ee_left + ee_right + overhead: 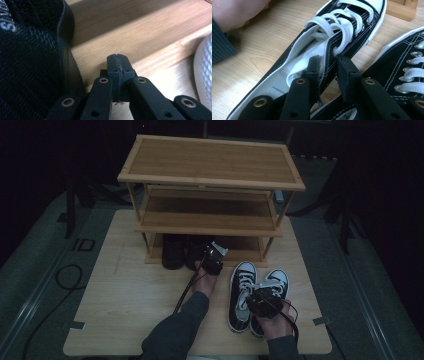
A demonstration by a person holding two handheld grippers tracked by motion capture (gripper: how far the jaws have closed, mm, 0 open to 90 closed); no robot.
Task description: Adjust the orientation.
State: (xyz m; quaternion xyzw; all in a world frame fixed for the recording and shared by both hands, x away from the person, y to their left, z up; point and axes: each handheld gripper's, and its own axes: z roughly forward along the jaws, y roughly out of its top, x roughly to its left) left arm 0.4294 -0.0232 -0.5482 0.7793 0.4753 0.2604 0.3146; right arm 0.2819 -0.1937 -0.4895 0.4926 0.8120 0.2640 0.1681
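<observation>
Two sneakers [240, 295] lie lengthwise, toes toward the rack [210, 195].

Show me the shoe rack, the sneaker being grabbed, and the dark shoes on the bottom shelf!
shoe rack [210, 157]: high view, on its top shelf.
left sneaker [352, 27]: right gripper view, on its laced front.
dark shoes [174, 252]: high view, on the left shoe's top.
</observation>
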